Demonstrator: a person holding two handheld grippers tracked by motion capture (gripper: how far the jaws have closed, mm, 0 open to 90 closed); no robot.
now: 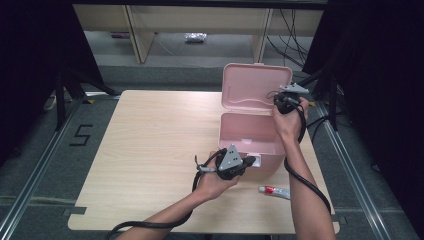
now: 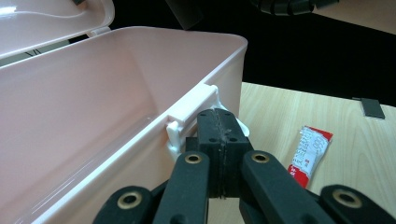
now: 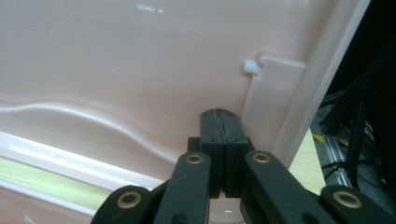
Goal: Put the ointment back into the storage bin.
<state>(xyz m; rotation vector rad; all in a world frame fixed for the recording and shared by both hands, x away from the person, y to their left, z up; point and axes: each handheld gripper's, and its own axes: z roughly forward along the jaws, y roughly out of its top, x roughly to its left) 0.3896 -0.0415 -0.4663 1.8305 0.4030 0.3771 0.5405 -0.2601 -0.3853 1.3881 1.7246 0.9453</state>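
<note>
High view shows the open pink box (image 1: 250, 135) at the table's (image 1: 150, 150) right, a light, stiff, slippery plastic shell best pushed at its latch (image 2: 191, 109) or lid (image 1: 255, 85), where the left gripper (image 1: 243, 162) and right gripper (image 1: 281, 101) press with jaws closed empty.

A red-and-white tube (image 1: 274, 191) lies on the wooden table (image 1: 150, 150) (near its front edge).

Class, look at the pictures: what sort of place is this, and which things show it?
Probably a recording lab or workshop, not a home: a wooden table ringed by black curtains, metal floor rails, a taped number on the floor and loose cables.
</note>
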